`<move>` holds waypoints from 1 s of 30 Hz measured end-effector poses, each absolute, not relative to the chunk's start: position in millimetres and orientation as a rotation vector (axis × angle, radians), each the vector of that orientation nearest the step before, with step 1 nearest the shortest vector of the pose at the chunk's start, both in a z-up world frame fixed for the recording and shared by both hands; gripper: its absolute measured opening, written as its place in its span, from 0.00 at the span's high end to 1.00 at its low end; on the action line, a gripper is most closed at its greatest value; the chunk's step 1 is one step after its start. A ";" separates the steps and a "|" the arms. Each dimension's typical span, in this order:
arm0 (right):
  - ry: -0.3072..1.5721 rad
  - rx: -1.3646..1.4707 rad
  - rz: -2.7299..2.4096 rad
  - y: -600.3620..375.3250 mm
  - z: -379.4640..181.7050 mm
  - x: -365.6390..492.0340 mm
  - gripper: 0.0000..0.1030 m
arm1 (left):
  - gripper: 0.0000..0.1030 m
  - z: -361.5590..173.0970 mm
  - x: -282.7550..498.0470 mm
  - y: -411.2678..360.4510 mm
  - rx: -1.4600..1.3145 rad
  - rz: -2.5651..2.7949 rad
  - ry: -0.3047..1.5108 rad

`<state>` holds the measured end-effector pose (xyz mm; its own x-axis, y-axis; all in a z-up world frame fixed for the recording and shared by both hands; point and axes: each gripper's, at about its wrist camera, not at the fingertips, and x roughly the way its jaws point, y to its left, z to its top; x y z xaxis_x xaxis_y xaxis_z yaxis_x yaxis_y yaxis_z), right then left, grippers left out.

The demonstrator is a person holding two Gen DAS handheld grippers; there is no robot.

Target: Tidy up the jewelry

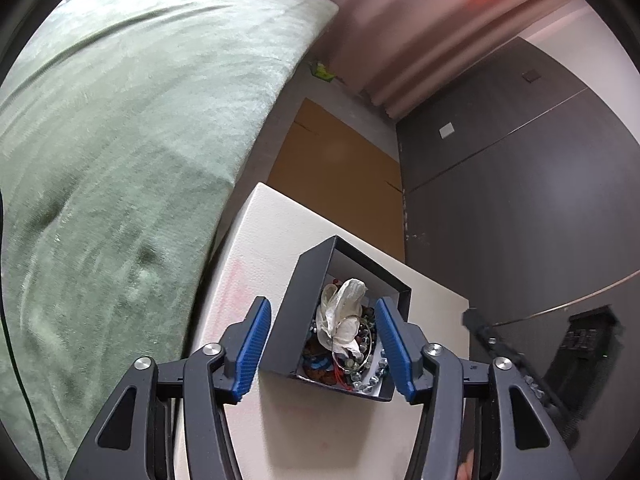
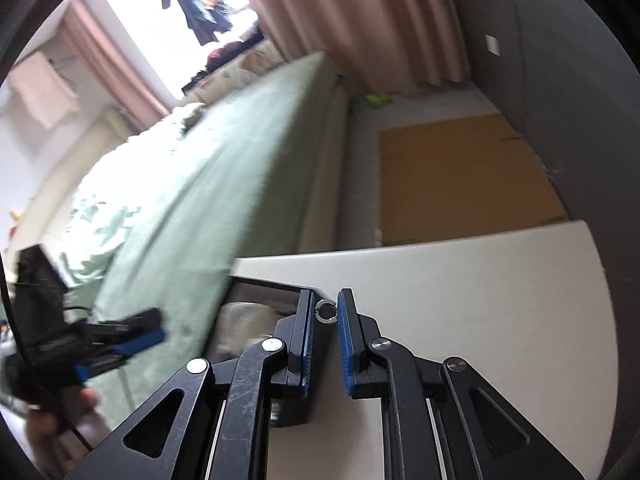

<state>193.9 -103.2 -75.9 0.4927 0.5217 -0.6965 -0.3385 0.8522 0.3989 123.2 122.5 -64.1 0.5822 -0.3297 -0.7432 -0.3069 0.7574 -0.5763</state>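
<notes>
The left gripper (image 1: pixel 326 350) stood wide open over a white table (image 1: pixel 256 240), its 2 blue pads (image 1: pixel 250 350) spread to either side of a dark box (image 1: pixel 304 288) and holding nothing. The box sat on the table directly ahead of the fingers, between them, tilted in the view with its open top toward the camera. Inside it lay a tangle of jewelry (image 1: pixel 358 360): beads, a thin bangle, red cord and clear stones, with a crumpled white piece of cloth or paper (image 1: pixel 342 316) resting on top. Whether the pads touched the box walls could not be told.

The right gripper (image 2: pixel 325 344) was closed down on a small silver ring (image 2: pixel 325 312), an open band with a gap at its top, pinched between the tips of its 2 blue pads (image 2: pixel 345 344). The ring was held above the table (image 2: pixel 480 292), just to the right of the box's near corner (image 2: pixel 272 292), which lay ahead and to the left of the fingers, blurred.

Far to the left of the right gripper, the left gripper (image 2: pixel 120 350) appeared blurred in front of a green bed cover (image 2: pixel 224 184). Beyond the table lay a brown cardboard sheet (image 2: pixel 460 176) on the floor, with pink curtains (image 2: pixel 360 20) behind it.
</notes>
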 end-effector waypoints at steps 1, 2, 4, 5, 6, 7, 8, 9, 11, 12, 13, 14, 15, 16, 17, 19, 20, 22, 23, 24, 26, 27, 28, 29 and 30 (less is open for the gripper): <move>0.910 0.227 0.550 -99.5 -73.2 190.0 0.87 | 0.38 -63.8 122.4 122.3 -0.742 -0.015 0.971; 0.900 0.231 0.580 -91.8 -68.9 187.8 0.87 | 0.35 -63.5 122.0 123.6 -0.743 -0.013 0.968; 0.880 0.235 0.620 -82.3 -64.5 182.7 0.87 | 0.27 -63.1 120.5 127.0 -0.754 -0.006 0.957; 0.874 0.240 0.639 -76.8 -63.8 181.9 0.86 | 0.25 -62.8 120.7 128.4 -0.759 -0.004 0.953; 0.875 0.240 0.645 -71.1 -64.5 181.3 0.82 | 0.23 -62.5 120.4 130.0 -0.764 -0.003 0.949; 0.895 0.233 0.642 -65.4 -67.1 181.5 0.67 | 0.22 -62.1 120.0 131.4 -0.767 -0.003 0.947; 0.906 0.227 0.636 -62.5 -69.2 183.6 0.60 | 0.22 -62.1 121.2 131.9 -0.768 -0.002 0.946; 0.906 0.214 0.623 -59.9 -71.9 183.5 0.56 | 0.22 -61.9 120.9 132.8 -0.768 0.000 0.947; 0.924 0.202 0.604 -58.5 -77.0 185.4 0.56 | 0.22 -61.4 120.7 134.5 -0.764 0.003 0.946; 0.942 0.211 0.602 -59.4 -80.1 186.2 0.56 | 0.22 -61.1 120.2 135.0 -0.762 0.003 0.945; 0.956 0.219 0.595 -61.9 -82.6 186.5 0.56 | 0.22 -60.5 119.1 135.9 -0.760 0.005 0.944; 0.961 0.218 0.583 -63.4 -83.2 186.1 0.56 | 0.22 -60.2 118.5 136.5 -0.760 0.006 0.943; 0.963 0.212 0.564 -66.2 -83.3 184.8 0.56 | 0.22 -59.3 117.5 137.2 -0.760 0.007 0.940; 0.964 0.209 0.551 -69.4 -82.4 182.7 0.56 | 0.22 -57.8 115.8 137.8 -0.758 0.009 0.936; 0.965 0.212 0.544 -72.0 -81.1 182.5 0.56 | 0.22 -56.8 114.4 138.2 -0.757 0.009 0.932; 0.960 0.224 0.533 -81.3 -77.2 178.0 0.56 | 0.21 -53.9 110.9 137.7 -0.753 0.008 0.924; 0.953 0.227 0.523 -86.4 -73.2 174.4 0.55 | 0.20 -53.0 109.4 137.2 -0.752 0.005 0.921; 0.935 0.225 0.497 -95.8 -65.5 166.1 0.48 | 0.19 -49.4 105.4 134.4 -0.741 0.004 0.912; 0.923 0.225 0.481 -101.9 -60.7 161.1 0.46 | 0.18 -47.7 103.1 132.9 -0.731 0.005 0.907; 0.914 0.228 0.467 -107.4 -56.6 156.4 0.45 | 0.17 -45.6 101.3 130.8 -0.721 0.006 0.902; 0.903 0.231 0.441 -117.4 -49.9 149.0 0.44 | 0.17 -40.6 96.6 124.4 -0.692 0.003 0.893; 0.899 0.230 0.430 -122.3 -46.0 146.6 0.44 | 0.17 -38.1 94.0 120.9 -0.679 0.001 0.887; 0.893 0.230 0.420 -127.6 -42.2 143.1 0.42 | 0.17 -36.3 91.7 117.8 -0.665 0.002 0.883; 0.884 0.233 0.412 -133.6 -37.7 139.0 0.40 | 0.16 -33.4 88.6 113.3 -0.646 0.002 0.876; 0.873 0.237 0.404 -140.3 -33.1 134.4 0.32 | 0.16 -30.4 85.3 108.6 -0.629 0.000 0.871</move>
